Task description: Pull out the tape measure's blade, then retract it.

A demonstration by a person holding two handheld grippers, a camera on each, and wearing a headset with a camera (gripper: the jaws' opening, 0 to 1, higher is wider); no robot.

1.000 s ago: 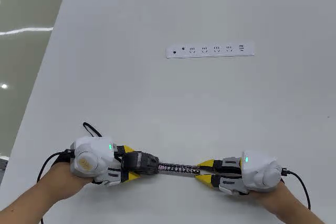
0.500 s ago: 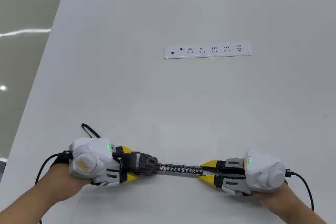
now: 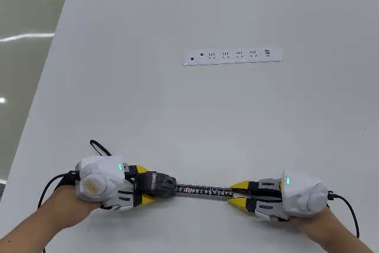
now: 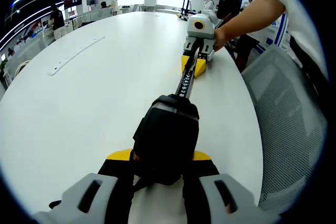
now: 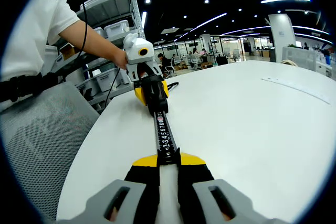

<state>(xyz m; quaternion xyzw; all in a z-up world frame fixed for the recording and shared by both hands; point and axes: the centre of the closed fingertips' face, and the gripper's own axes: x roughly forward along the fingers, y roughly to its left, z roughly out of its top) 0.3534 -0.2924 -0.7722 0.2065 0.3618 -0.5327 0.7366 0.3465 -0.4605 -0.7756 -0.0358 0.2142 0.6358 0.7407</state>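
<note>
Here the tape measure (image 3: 159,185) is held close to the near edge of the table (image 3: 177,111), its chunky black case pinched between the yellow-tipped jaws of the left tool (image 3: 145,185). From the case the blade (image 3: 204,191) runs straight along that edge to the right tool (image 3: 238,194), whose jaws are pressed together on the blade's end. The blade is a narrow black strip with small white numbers; 3, 4, 5, 6 and 7 can be read in the right gripper view. A white power strip (image 3: 232,56) with a row of sockets lies flat toward the middle of the table, well apart from the blade. A black cable (image 3: 99,146) loops on the table beside the left tool. The table top is smooth, plain white. A grey mesh chair (image 4: 294,103) stands at the table's edge.
</note>
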